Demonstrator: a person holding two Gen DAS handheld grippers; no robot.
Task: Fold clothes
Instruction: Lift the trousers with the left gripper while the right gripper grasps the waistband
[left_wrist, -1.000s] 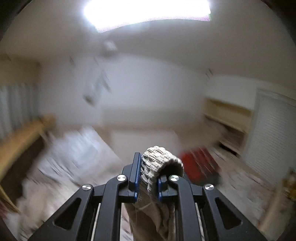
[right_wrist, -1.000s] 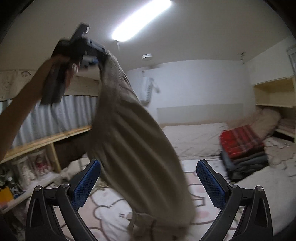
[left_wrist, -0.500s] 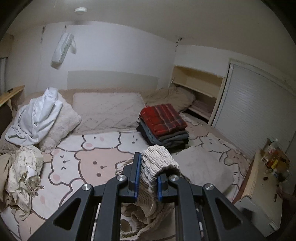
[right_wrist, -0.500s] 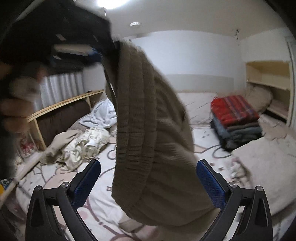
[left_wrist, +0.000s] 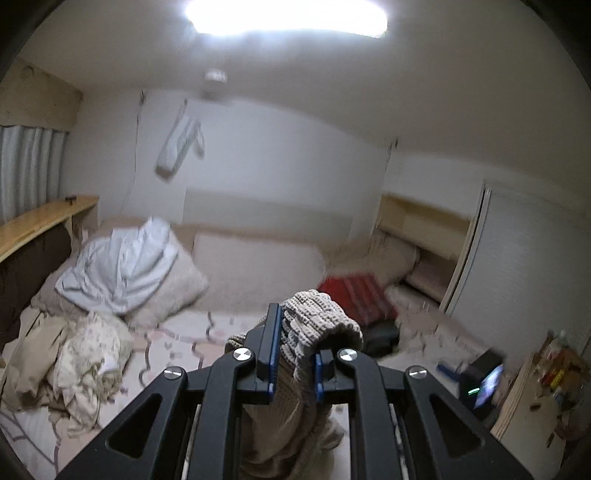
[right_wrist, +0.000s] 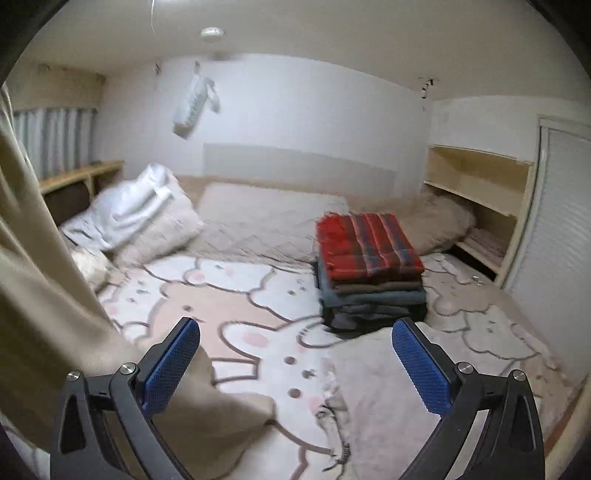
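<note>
A: Left wrist view, lower centre: your left gripper (left_wrist: 291, 363) is pinched on a bunched edge of the beige knit sweater (left_wrist: 317, 321); the rest hangs below the frame.

B: How will it handle?

A: Soft, floppy, probably stretchy; the chunky knit should not slip.

B: Right side?

A: Right wrist view: the sweater (right_wrist: 55, 295) drapes down the left edge, past your right gripper (right_wrist: 295, 363), which is spread wide and empty. Take the free hem near the lower left pad. The folded stack (right_wrist: 369, 273) sits centre right.
</note>
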